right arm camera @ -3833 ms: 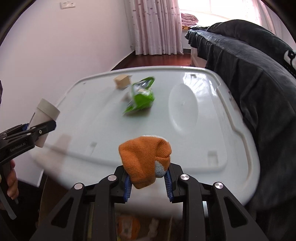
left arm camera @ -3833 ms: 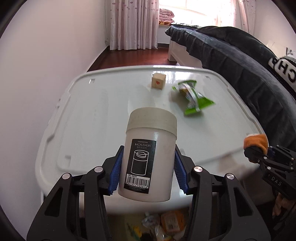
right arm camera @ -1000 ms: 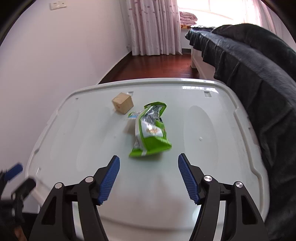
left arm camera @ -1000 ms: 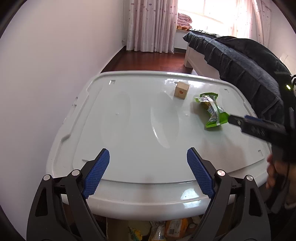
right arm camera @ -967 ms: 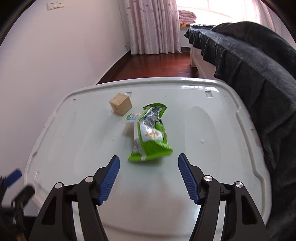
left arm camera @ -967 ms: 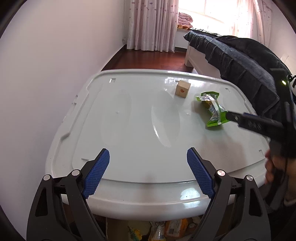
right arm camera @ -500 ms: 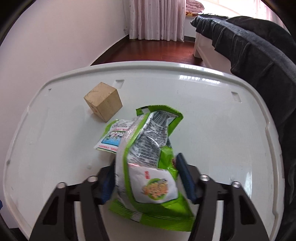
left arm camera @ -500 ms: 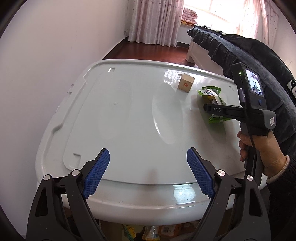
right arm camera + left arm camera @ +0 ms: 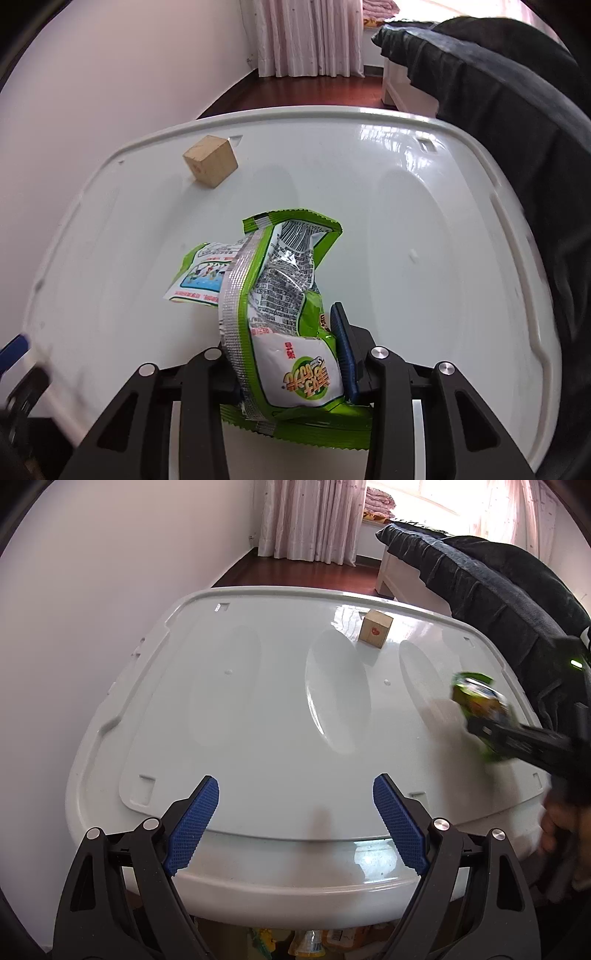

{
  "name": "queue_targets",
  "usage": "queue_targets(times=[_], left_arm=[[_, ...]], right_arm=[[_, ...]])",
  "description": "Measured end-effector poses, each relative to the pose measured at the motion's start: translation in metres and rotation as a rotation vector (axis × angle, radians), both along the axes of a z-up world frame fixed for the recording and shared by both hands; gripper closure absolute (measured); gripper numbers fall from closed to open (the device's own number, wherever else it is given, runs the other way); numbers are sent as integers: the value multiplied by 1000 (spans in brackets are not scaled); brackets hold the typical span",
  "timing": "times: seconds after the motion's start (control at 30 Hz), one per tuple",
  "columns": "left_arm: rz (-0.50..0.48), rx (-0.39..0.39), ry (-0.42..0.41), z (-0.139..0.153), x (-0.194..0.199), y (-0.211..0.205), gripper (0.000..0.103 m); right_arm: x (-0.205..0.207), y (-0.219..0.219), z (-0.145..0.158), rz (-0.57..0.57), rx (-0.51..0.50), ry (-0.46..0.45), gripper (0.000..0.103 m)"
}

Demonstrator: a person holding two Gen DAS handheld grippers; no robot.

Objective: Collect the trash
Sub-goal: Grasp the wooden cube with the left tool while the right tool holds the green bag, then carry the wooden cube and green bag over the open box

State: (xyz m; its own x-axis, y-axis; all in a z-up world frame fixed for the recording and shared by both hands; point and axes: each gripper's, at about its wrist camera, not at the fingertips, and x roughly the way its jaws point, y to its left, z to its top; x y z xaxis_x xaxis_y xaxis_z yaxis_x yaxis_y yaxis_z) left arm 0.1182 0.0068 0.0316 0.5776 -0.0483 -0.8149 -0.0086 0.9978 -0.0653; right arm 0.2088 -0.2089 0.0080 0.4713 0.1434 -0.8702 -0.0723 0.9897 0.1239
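Wrapper (image 9: 284,332) is crumpling as the right hand-held gripper (image 9: 291,360) is closing on it; slick foil risks slipping out. Left hand-held gripper (image 9: 295,827) is gaping empty at 6 o'clock.

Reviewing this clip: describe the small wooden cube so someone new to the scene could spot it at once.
Find the big white plastic lid serving as the tabletop. Near its far edge, toward the curtains, the wooden cube stands alone. It is the only tan, hard-edged block, with a small red mark on one face.
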Motion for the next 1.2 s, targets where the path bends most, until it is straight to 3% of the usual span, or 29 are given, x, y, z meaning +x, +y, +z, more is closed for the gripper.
queue_targets(times=[0.2,0.33,0.63,0.9,1.03,1.07,1.1,1.2], left_arm=[[-67,-17,1,3,30,-29,19],[-109,36,-36,4,73,-56,19],[-152,81,-37,-13,181,-89,19],[-130,102,0,-39,223,-93,19],[-131,122,-46,-44,228,-98,20],[-133,111,-48,-43,229,-99,29],[-139,88,-49,-43,229,-99,50],[-131,88,-66,-41,227,-102,59]], right_arm=[[-71,-15,27,-8,43,-80,65],[-90,-22,27,-16,70,-123,65],[-76,-40,13,-45,129,-83,64],[-72,-36,17,-42,134,-107,64],[-74,-36,14,-47,127,-103,64],[-73,-36,14,-50,128,-101,64],[-73,-36,13,-52,127,-99,64],[-74,-36,12,-56,128,-95,64]])
